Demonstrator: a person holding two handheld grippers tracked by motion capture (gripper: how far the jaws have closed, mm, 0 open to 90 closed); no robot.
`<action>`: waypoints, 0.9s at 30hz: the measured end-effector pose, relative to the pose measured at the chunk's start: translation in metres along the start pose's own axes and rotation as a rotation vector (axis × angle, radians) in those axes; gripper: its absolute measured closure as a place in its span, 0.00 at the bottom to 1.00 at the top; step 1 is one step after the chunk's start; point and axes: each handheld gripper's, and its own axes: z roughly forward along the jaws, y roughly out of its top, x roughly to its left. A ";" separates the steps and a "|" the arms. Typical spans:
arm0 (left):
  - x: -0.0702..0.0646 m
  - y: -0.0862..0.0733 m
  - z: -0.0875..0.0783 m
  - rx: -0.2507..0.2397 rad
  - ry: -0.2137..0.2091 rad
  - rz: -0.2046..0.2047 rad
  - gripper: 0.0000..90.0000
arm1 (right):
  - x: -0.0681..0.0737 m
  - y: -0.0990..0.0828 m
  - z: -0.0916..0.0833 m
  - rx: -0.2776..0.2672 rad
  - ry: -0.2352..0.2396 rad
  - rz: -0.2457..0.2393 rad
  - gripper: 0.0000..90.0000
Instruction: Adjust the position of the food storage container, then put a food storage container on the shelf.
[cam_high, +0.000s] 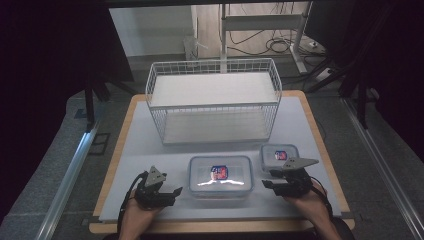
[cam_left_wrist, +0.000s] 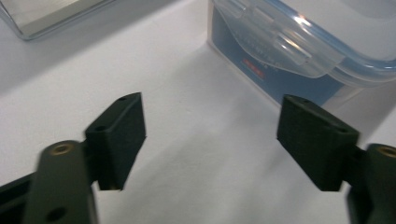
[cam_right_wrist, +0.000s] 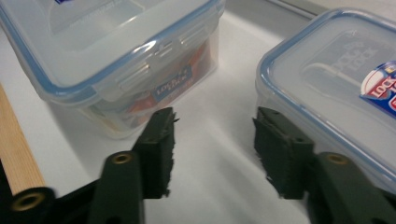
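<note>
1. Two clear plastic boxes with blue-sealed snap lids on the white worktop (cam_high: 150, 145): large box (cam_high: 220, 176) near the middle of the front edge, small box (cam_high: 279, 156) just beyond it toward the right edge.
2. Red, white and blue sticker on each lid; on the small box (cam_right_wrist: 327, 88) in the right gripper view, "LOCK" readable on the sticker, and "LOCK & LOCK" moulded faintly into the lid.
3. On the large box (cam_right_wrist: 116, 60), paper insert behind the clear wall reading "LOCK & LOCK" on blue. In the left gripper view, blue insert with a small red patch on the large box (cam_left_wrist: 299, 51), print too blurred to read.
4. One white wire basket (cam_high: 213, 100) at the back edge, two-tiered, standing apart from both boxes.
5. Left gripper (cam_high: 167, 192) at the front left corner, jaws apart, nothing between them, aimed at the left end of the large box, just short of it.
6. Right gripper (cam_high: 267, 180) near the front right, jaws apart over bare worktop, pointing into the gap between the two boxes, gripping neither; whether a jaw brushes the small box, cannot tell.
7. Two hands in from the front edge, one per gripper.
</note>
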 end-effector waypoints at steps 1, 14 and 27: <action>0.000 0.000 0.000 0.002 -0.004 -0.003 0.22 | 0.000 0.000 0.001 0.005 0.005 -0.002 0.48; 0.006 -0.003 -0.001 0.003 -0.019 -0.042 0.15 | 0.002 -0.003 0.008 0.050 -0.003 -0.026 0.39; 0.013 -0.006 -0.004 -0.038 -0.011 -0.095 0.17 | 0.010 0.001 0.005 0.074 -0.009 -0.039 0.40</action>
